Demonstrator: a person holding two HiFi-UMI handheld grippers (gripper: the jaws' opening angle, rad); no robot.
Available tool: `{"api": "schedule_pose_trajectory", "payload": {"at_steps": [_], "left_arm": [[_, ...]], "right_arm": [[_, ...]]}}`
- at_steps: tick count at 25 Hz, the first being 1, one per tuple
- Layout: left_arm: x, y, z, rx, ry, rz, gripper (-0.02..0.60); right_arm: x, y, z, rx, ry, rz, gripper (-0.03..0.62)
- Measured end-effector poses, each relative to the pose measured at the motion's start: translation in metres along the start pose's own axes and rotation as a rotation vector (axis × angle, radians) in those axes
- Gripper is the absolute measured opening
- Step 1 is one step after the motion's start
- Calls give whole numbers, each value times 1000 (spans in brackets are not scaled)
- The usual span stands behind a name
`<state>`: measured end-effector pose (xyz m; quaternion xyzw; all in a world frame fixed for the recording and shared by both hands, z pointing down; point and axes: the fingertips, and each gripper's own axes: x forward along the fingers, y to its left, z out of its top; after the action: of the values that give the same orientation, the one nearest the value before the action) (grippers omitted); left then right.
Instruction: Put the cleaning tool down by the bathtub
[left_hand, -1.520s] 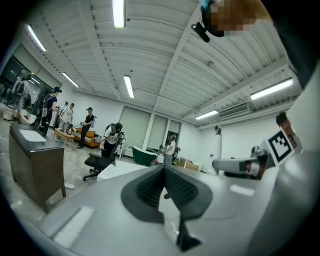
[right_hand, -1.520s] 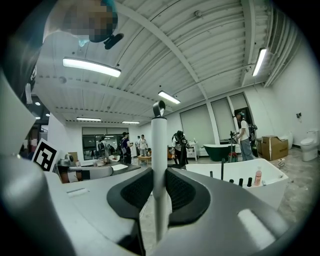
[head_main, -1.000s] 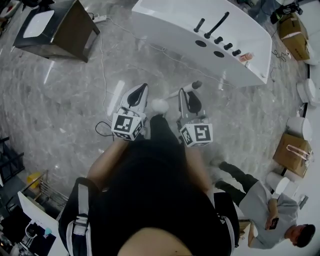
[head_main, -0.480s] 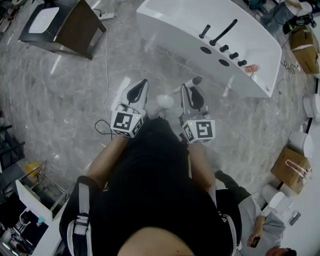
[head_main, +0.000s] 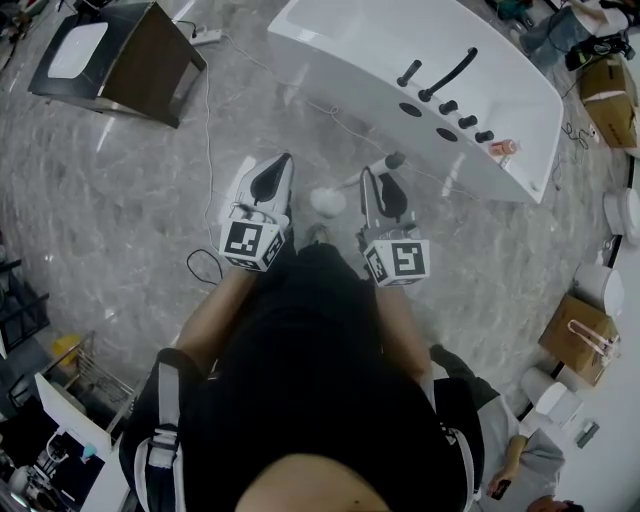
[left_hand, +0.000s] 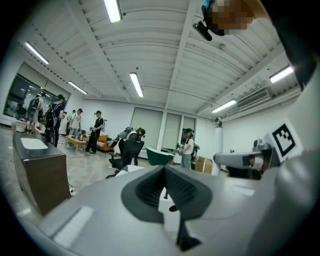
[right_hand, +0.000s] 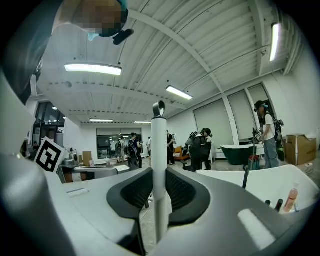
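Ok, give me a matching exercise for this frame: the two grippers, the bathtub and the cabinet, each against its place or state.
1. left gripper
2. right gripper
3. bathtub
4. cabinet

A. dark brown, top left in the head view
B. jaws shut on the cleaning tool
C. jaws shut, nothing held
D. white, ahead of the person

Pairs: 1-C, 2-B, 3-D, 4-A

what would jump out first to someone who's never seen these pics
A big glossy white bathtub with black taps fills the top of the head view, standing on a grey marbled floor. Just below it, the right gripper is clamped on a slim white cleaning-tool handle, upright between its pads. Beside it, the left gripper is shut on nothing.
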<state>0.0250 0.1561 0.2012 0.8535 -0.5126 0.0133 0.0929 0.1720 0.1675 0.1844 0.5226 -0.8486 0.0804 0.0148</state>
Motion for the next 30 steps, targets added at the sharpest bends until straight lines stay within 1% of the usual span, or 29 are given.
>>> {"api": "schedule_pose_trajectory", "payload": {"at_steps": [7, 15, 23, 26, 30], "left_arm": [[46, 46, 11, -13, -8, -26, 6], [96, 107, 7, -16, 24, -39, 6], [146, 167, -10, -17, 41, -42, 6], [163, 185, -22, -20, 55, -50, 6], [189, 205, -43, -46, 84, -64, 6]], "right_arm": [[64, -14, 0, 9, 20, -33, 81], [146, -24, -18, 27, 56, -56, 81], [224, -39, -49, 42, 91, -87, 81], [250, -45, -63, 52, 103, -97, 81], [283, -56, -86, 54, 129, -106, 81]]}}
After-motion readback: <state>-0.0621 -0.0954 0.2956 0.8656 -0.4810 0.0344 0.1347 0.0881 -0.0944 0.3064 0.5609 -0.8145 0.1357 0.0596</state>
